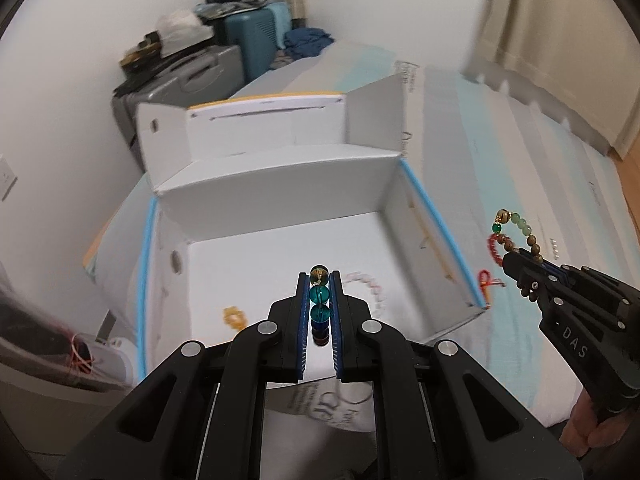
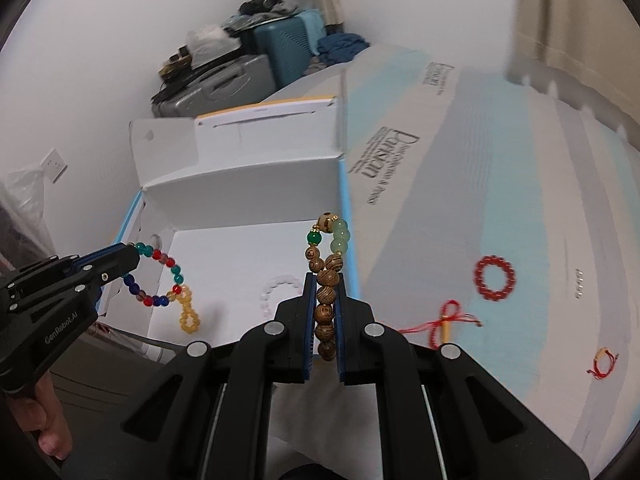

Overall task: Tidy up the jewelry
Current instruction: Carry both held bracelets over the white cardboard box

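Both wrist cameras look steeply down, sharing the white box (image 1: 280, 184)

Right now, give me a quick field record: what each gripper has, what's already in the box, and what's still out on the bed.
left gripper: shut on multicolour glass-bead bracelet
right gripper: shut on wooden and green bead bracelet
white box: open, lid flaps up
in box: yellow bead bracelet; clear bead bracelet
on bed: red bead bracelet; red string bracelet; small red-and-gold bracelet
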The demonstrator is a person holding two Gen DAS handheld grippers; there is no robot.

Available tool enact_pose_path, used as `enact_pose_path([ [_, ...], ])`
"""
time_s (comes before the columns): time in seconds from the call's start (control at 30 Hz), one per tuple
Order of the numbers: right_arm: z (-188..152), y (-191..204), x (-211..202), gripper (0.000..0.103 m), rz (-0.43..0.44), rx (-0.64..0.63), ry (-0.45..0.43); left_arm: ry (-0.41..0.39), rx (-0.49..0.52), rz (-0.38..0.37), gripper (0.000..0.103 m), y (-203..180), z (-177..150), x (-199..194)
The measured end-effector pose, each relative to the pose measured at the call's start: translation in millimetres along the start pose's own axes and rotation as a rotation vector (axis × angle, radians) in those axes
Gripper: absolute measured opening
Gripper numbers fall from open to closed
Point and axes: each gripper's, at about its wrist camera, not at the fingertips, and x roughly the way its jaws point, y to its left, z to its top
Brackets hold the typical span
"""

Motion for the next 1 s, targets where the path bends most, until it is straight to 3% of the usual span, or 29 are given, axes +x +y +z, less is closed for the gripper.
enact_pose_path([
  [0.23,-1.5,31.0,31.0,0.007,0.017,-0.034,0.057,0.042,-0.044,0.03,0.009,35.9,-10.5,18.4],
  [0.53,-7.6,55.3,88.4,0.007,-0.005,-0.064,0.195,0.124,-0.099,0.049,0.009,77.5,-22.7,59.1],
  [1.0,-25.0,68.5,170.1,0.007,-0.037,-0.101,0.426,0.264,-0.103,0.059,0.009,102.2,-42.4,124.2],
])
